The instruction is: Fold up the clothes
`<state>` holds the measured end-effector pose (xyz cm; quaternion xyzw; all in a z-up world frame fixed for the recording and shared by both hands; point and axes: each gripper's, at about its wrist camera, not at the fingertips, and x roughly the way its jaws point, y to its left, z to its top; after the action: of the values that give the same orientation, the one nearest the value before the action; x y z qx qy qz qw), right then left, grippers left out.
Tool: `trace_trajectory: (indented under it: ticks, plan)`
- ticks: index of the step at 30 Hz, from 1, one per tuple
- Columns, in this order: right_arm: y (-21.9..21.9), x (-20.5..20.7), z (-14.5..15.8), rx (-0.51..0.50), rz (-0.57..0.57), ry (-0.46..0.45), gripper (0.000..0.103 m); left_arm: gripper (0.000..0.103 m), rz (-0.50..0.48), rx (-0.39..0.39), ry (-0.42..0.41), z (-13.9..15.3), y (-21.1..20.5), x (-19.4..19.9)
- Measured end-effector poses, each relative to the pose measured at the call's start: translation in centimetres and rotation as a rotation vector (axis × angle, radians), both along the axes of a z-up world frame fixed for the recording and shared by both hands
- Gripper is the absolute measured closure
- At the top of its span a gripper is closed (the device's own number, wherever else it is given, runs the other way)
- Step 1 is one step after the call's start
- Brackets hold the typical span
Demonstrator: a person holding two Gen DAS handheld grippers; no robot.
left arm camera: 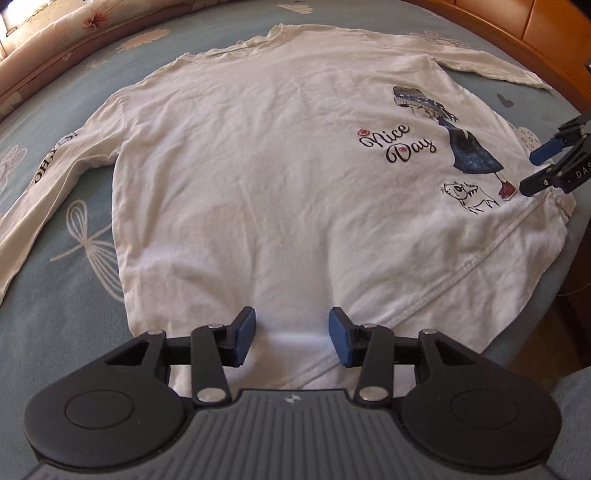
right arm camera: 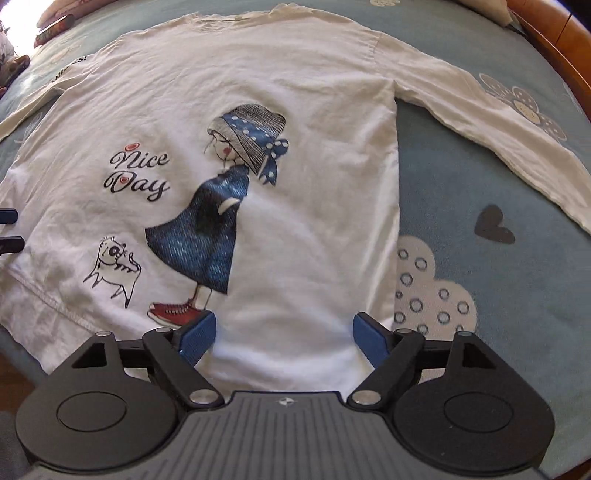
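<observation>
A white long-sleeved shirt (left arm camera: 258, 166) (right arm camera: 314, 92) lies spread front-up on a blue-grey bedspread (left arm camera: 55, 314) (right arm camera: 517, 295). Its print shows "Nice Day" (right arm camera: 138, 175), a girl in a blue dress (right arm camera: 207, 229) and a small cat (right arm camera: 114, 269). Both sleeves (left arm camera: 44, 177) (right arm camera: 498, 125) stretch out sideways. My left gripper (left arm camera: 291, 336) hovers open over the bottom hem, white cloth showing between its blue pads. My right gripper (right arm camera: 284, 339) (left arm camera: 535, 170) stands wide open over the hem near the girl's red shoe. The left gripper's fingertips (right arm camera: 9, 229) peek in at the left edge of the right wrist view.
A wooden bed frame (left arm camera: 554, 26) (right arm camera: 554, 33) curves round the far right. A floral pillow or duvet (left arm camera: 74, 29) lies at the far left. The bed's near edge (left arm camera: 576, 236) drops off just past the shirt's hem, part of which is turned up along a stitched seam (left arm camera: 443, 280).
</observation>
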<state>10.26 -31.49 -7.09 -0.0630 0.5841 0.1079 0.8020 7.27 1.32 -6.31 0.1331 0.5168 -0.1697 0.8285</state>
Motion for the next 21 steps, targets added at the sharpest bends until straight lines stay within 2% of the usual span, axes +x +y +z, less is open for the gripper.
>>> trace_trajectory:
  ticks: [2, 5, 8, 10, 12, 14, 18, 20, 21]
  plan:
    - [0.4, -0.4, 0.2, -0.029, 0.014, 0.010, 0.019, 0.059, -0.001, 0.017, 0.024, 0.6, -0.2, 0.2]
    - [1.8, 0.3, 0.2, -0.052, 0.014, 0.005, 0.019, 0.058, -0.049, 0.000, -0.057, 1.4, -1.6, 1.8]
    - [3.7, 1.2, -0.2, -0.085, 0.040, 0.010, 0.018, 0.057, -0.059, -0.011, -0.046, 0.7, -2.8, 3.8]
    - [3.6, 1.4, -0.6, -0.091, 0.010, 0.020, 0.005, 0.056, -0.038, -0.010, 0.004, -0.4, -3.1, 4.7]
    - [2.4, 1.6, -1.1, -0.052, -0.068, 0.062, 0.001, 0.052, 0.038, -0.054, 0.028, -0.7, -2.5, 4.9]
    - [1.5, 1.7, -1.4, -0.010, -0.107, 0.084, 0.000, 0.047, 0.087, -0.092, 0.046, -0.7, -2.0, 4.8]
    - [1.8, 1.5, -1.5, -0.018, -0.082, 0.074, 0.000, 0.032, 0.080, -0.088, 0.039, -0.9, -2.4, 4.4]
    - [1.8, 1.5, -1.5, -0.018, -0.083, 0.081, 0.000, 0.032, 0.090, -0.071, 0.041, -0.9, -2.9, 4.4]
    - [1.8, 1.5, -1.5, -0.018, -0.082, 0.086, 0.000, 0.034, 0.126, -0.071, 0.057, -0.5, -3.0, 4.7]
